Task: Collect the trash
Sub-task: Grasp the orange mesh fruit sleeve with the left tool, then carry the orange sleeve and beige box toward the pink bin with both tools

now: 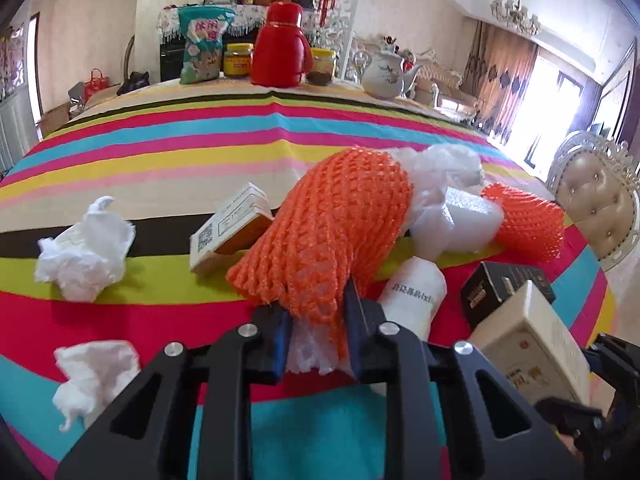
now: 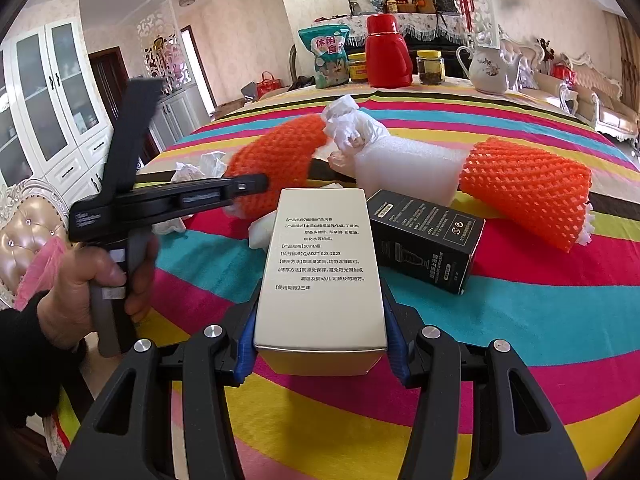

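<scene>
My left gripper (image 1: 318, 326) is shut on an orange foam net sleeve (image 1: 332, 232) with white foam inside, held over the striped tablecloth (image 1: 160, 152). The same sleeve shows in the right wrist view (image 2: 272, 160). My right gripper (image 2: 320, 344) is shut on a cream carton with printed text (image 2: 320, 264), also seen at the lower right of the left wrist view (image 1: 532, 344). On the table lie a second orange net sleeve (image 2: 528, 196), a white foam sheet (image 2: 404, 168), a black box (image 2: 428, 236), a small white box (image 1: 232, 228) and crumpled tissues (image 1: 84, 248).
A red thermos (image 1: 280, 48), a snack bag (image 1: 202, 44), two jars (image 1: 238, 60) and a white teapot (image 1: 386, 72) stand at the table's far edge. An upholstered chair (image 1: 600, 200) stands to the right. Another tissue (image 1: 96, 376) lies near the front.
</scene>
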### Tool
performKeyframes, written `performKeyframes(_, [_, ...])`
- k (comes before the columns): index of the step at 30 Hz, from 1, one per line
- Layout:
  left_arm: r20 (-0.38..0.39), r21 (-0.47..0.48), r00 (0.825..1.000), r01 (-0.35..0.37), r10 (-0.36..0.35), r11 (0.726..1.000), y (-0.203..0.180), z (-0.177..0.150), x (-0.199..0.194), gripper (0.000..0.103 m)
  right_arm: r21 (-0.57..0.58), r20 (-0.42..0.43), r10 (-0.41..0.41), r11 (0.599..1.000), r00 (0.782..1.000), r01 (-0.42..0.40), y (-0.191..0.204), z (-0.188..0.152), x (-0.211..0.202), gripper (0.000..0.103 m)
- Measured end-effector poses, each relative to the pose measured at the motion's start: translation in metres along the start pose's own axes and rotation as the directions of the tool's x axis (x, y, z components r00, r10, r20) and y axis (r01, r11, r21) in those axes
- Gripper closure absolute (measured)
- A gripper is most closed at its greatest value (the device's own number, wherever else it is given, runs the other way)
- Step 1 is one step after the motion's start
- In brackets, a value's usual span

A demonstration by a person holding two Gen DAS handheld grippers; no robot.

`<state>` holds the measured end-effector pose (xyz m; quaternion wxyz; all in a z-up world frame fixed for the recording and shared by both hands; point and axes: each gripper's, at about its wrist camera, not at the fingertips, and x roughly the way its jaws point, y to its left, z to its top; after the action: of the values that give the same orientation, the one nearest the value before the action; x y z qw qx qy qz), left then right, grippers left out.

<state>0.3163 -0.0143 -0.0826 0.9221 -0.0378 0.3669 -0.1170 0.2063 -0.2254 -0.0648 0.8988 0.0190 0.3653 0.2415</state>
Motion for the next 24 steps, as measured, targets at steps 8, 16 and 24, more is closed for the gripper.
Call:
performKeyframes(8, [0.076, -0.014, 0.997, 0.015, -0.014, 1.000, 0.008, -0.015, -0.062, 0.080, -0.015, 0.013, -0.001, 1.000, 1.000, 0.001, 0.005, 0.001, -0.002, 0.053])
performKeyframes(16, [0.138, -0.029, 0.990, -0.038, 0.042, 0.999, 0.008, -0.044, -0.111, 0.080, -0.056, 0.045, -0.014, 0.998, 0.999, 0.017, 0.021, -0.002, -0.007, 0.053])
performKeyframes(24, [0.195, -0.017, 0.975, -0.109, 0.110, 0.994, -0.003, -0.069, -0.151, 0.079, -0.147, 0.105, -0.042, 0.987, 0.994, 0.058, 0.060, -0.001, -0.020, 0.053])
